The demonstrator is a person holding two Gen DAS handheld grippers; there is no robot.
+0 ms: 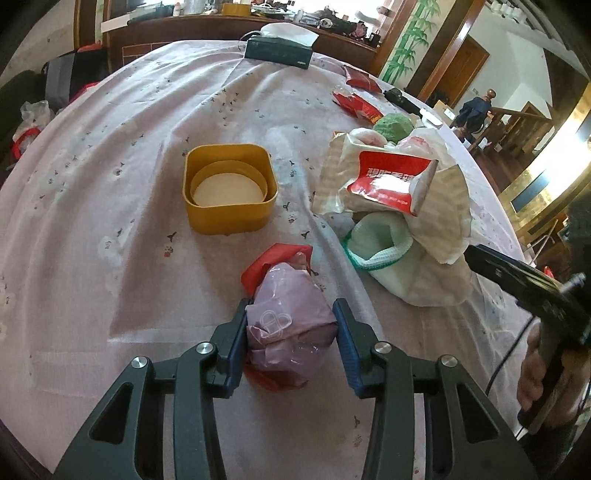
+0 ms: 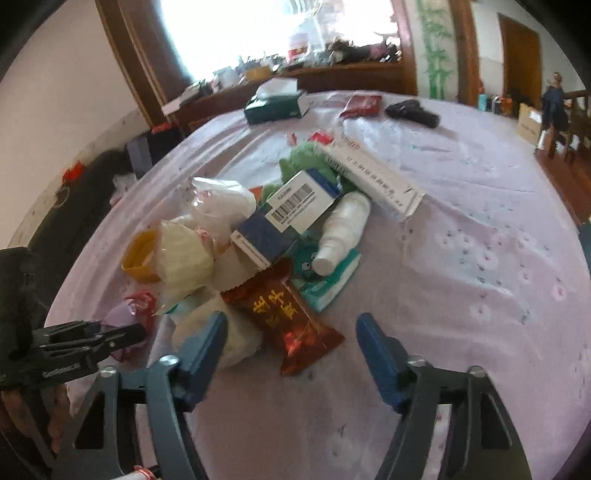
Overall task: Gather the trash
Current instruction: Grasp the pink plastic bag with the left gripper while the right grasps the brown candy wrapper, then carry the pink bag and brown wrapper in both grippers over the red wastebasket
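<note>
The left gripper (image 1: pixel 290 334) is pinching a crinkly pink bag (image 1: pixel 290 325) below the yellow tub (image 1: pixel 229 188) holding a white disc (image 1: pixel 227 190), while the right gripper (image 2: pixel 291 349) is hanging spread wide.

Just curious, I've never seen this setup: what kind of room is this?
Most likely a home dining or living room: a large table under a flowered pink cloth, a tissue box, a cluttered wooden sideboard, and a wooden staircase beyond.

Left tongs (image 1: pixel 291 332) clamped shut; right tongs (image 2: pixel 291 354) spread wide.
</note>
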